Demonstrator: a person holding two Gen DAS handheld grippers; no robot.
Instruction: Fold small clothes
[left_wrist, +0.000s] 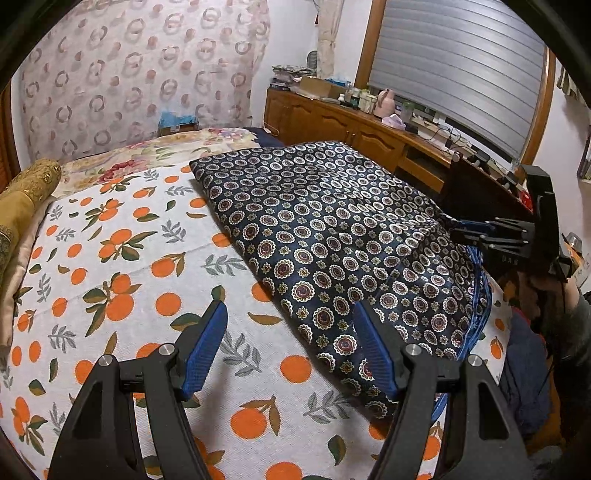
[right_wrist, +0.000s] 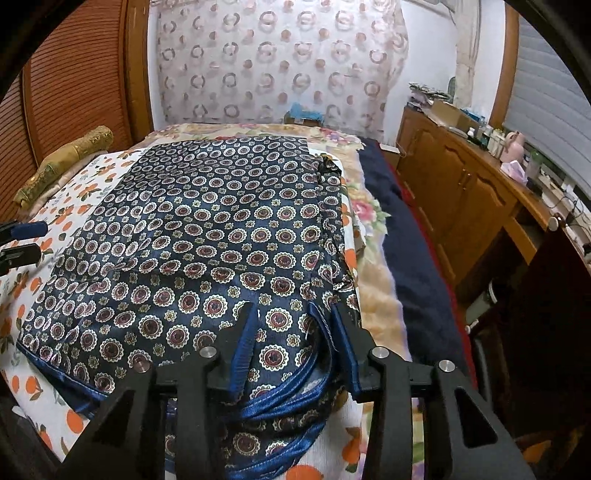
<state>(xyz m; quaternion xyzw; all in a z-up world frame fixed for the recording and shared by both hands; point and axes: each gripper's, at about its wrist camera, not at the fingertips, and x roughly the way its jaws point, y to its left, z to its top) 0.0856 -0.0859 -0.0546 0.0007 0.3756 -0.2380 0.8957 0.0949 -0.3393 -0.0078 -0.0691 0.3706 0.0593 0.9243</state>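
A dark blue garment (left_wrist: 332, 229) (right_wrist: 207, 229) with ringed medallions and a bright blue hem lies spread flat on the orange-print bed sheet (left_wrist: 129, 258). My left gripper (left_wrist: 290, 306) (right_wrist: 37, 240) hovers open at the garment's near left edge; its right finger is over the cloth and its left finger over the sheet. My right gripper (right_wrist: 291, 310) (left_wrist: 461, 230) sits low at the garment's near right corner. Its fingers straddle a raised bunch of cloth and layered hem, with a gap still showing beside the pads.
A gold bolster (left_wrist: 26, 192) (right_wrist: 62, 162) lies at the bed's far left. A dark blue blanket (right_wrist: 406, 240) runs along the bed's right side. Beyond it stand cluttered wooden cabinets (right_wrist: 461, 184) (left_wrist: 332, 122). A person's sleeve (left_wrist: 569, 314) is behind the right gripper.
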